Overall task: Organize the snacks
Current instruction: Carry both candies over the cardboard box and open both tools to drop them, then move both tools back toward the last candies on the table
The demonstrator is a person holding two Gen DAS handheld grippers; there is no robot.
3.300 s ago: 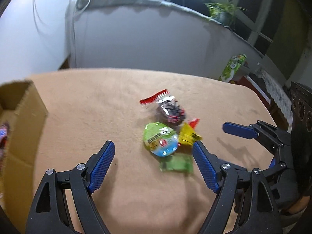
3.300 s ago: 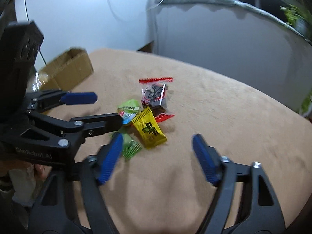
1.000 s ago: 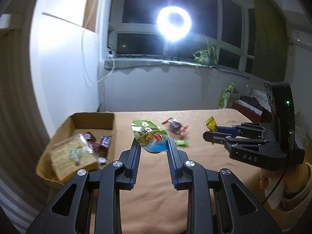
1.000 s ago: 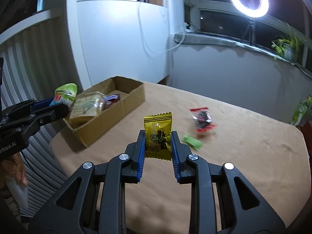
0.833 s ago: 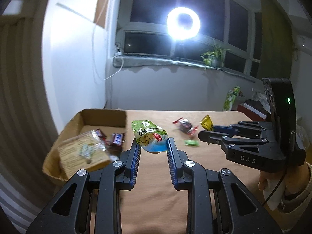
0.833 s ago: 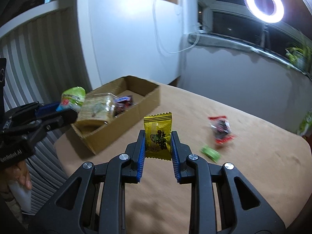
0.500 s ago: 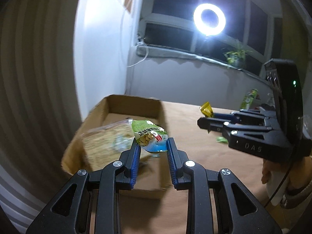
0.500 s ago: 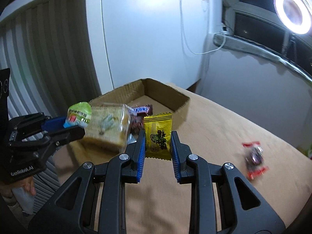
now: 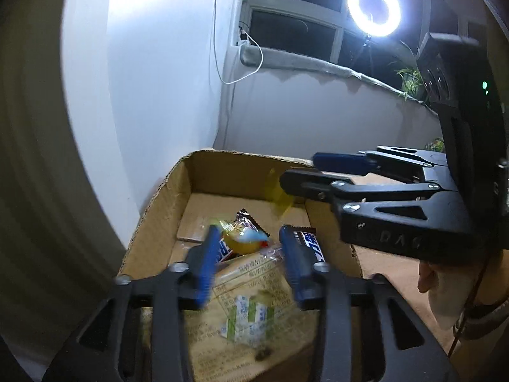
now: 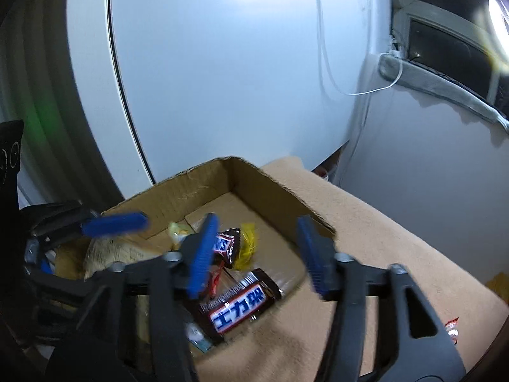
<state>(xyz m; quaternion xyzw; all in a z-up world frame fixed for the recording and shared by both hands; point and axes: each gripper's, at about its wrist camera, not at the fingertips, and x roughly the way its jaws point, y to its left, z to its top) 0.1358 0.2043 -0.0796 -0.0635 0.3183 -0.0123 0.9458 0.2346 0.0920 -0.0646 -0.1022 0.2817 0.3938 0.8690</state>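
Observation:
My left gripper (image 9: 251,264) hangs over the open cardboard box (image 9: 165,197), its jaws opening. The green and blue pouch (image 9: 245,242) is a blur between the pads, and neither pad presses on it. My right gripper (image 10: 257,254) is over the same box (image 10: 276,187) with its jaws opening and nothing between them. The yellow packet (image 10: 246,245) drops free below its left finger. In the left wrist view it is a yellow smear (image 9: 278,194) under the right gripper (image 9: 302,168).
The box holds a large cracker packet (image 9: 248,302) and dark chocolate bars (image 10: 241,302). It stands at the corner of the tan-covered table (image 10: 381,254), close to a white wall. A red wrapper (image 10: 451,326) lies far right. A hand (image 9: 439,286) holds the right gripper.
Both grippers travelled left from the table's middle to over the box and sank a little. Their jaws have spread, letting go of the pouch and the yellow packet, which now fall.

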